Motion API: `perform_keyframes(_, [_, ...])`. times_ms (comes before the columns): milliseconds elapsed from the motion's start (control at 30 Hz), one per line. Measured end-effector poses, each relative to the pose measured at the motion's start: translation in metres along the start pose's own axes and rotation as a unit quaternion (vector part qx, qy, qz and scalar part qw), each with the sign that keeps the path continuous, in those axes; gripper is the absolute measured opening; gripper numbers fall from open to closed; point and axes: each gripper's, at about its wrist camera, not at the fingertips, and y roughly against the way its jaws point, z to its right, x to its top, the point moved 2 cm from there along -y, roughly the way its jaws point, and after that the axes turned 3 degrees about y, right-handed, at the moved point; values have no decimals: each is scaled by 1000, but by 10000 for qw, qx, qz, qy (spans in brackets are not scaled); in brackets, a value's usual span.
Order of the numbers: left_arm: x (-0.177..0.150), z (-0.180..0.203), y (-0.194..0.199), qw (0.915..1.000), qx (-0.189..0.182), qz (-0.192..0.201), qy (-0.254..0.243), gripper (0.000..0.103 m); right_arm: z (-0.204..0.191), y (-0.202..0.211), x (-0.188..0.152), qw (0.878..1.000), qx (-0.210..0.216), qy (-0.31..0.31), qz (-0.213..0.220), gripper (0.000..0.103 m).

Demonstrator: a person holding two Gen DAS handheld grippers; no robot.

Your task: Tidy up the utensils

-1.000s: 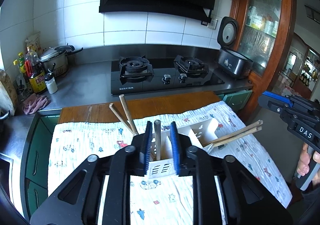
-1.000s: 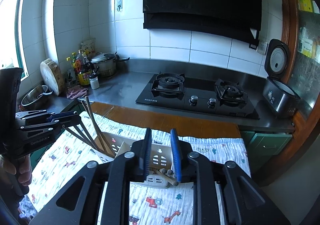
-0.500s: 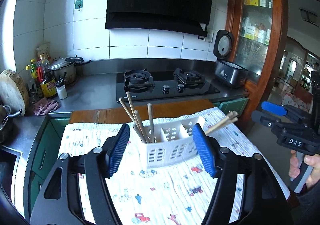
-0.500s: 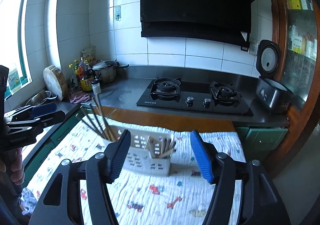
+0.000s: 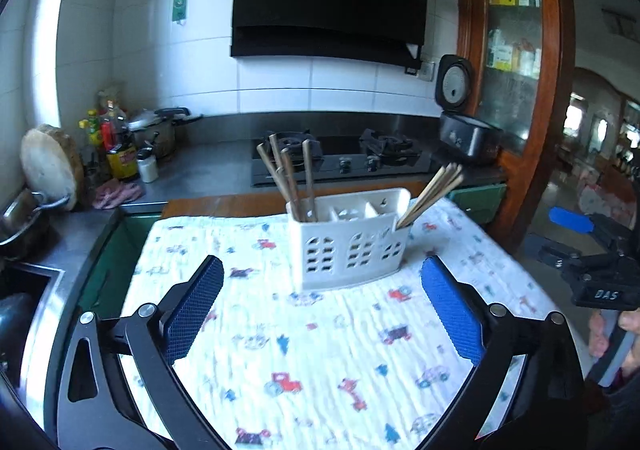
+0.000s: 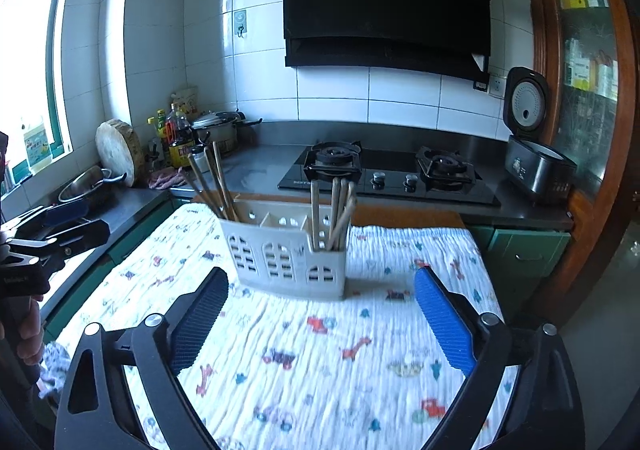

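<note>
A white slotted utensil holder (image 5: 350,246) stands upright on the printed cloth (image 5: 320,350); it also shows in the right wrist view (image 6: 286,258). Dark wooden chopsticks (image 5: 292,177) stand in its left compartment and lighter chopsticks (image 5: 432,191) lean in its right compartment. In the right wrist view these are the left chopsticks (image 6: 214,181) and the right chopsticks (image 6: 336,213). My left gripper (image 5: 320,306) is open and empty, back from the holder. My right gripper (image 6: 320,314) is open and empty, also back from it.
A gas hob (image 6: 388,173) and steel counter lie behind the table. A rice cooker (image 6: 532,161) stands at the right, bottles (image 6: 176,133) and a pot (image 6: 214,131) at the left. A sink (image 5: 20,302) is at the left.
Both grippers opened, released chopsticks into the holder and pulled back and up from it. The holder now stands farther away in both views.
</note>
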Motion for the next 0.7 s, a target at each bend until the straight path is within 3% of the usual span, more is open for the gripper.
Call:
perform_keyframes(200, [-31, 2, 18, 9999, 116, -26, -60, 98, -5, 13, -32, 10000, -40, -69, -22, 94])
perform_keyframes(467, [-67, 0, 36, 9998, 150, -88, 90, 98, -20, 32, -67, 9987, -493, 137, 35, 95])
perform_keyframes(700, [-89, -6, 44, 9996, 159, -163, 145, 98, -31, 46, -82, 9989, -457, 43, 88, 96])
